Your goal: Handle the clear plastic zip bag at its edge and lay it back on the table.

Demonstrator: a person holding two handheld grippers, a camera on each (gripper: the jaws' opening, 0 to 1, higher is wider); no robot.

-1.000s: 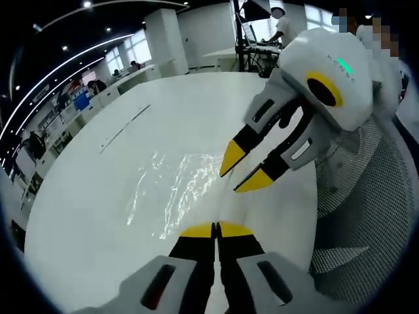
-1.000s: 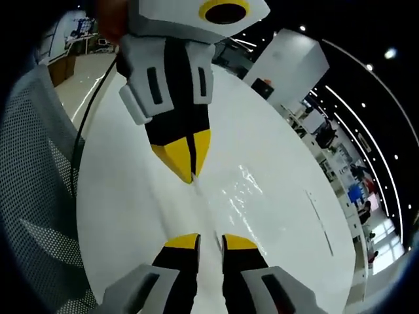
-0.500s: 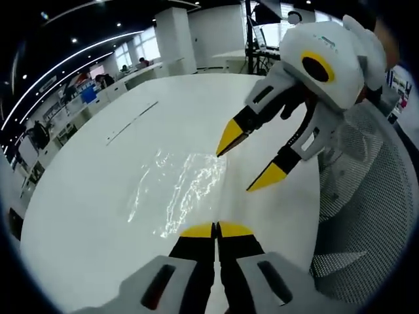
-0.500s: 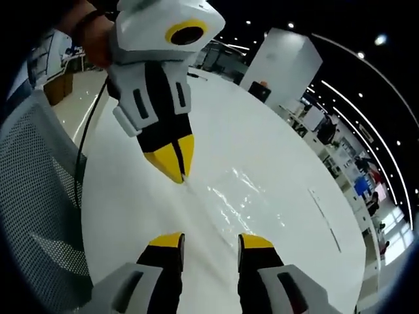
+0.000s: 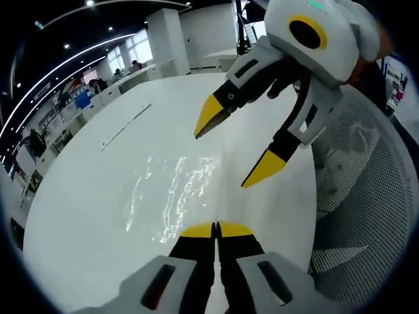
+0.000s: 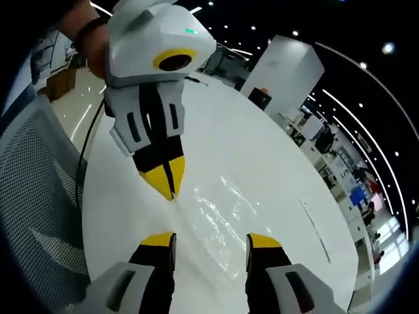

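Observation:
The clear zip bag (image 5: pixel 171 195) lies crinkled and glinting on the white round table (image 5: pixel 78 222). My left gripper (image 5: pixel 216 230) is shut, its yellow tips meeting at the bag's near edge. In the right gripper view the left gripper (image 6: pixel 165 184) points down with closed tips touching the corner of the bag (image 6: pixel 219 212) at the table surface. My right gripper (image 6: pixel 209 241) is wide open with nothing between its fingers. In the left gripper view it (image 5: pixel 236 147) hovers above the bag's far side, apart from it.
A grey mesh chair (image 5: pixel 366 196) stands against the table edge beside both grippers, also seen as mesh (image 6: pixel 36 196) with a black cable (image 6: pixel 84 157) along it. A thin slot (image 5: pixel 124 127) runs across the far tabletop. Desks and people fill the background.
My right gripper has opened wider and lifted away from the bag. The left gripper has stayed shut at the bag's edge.

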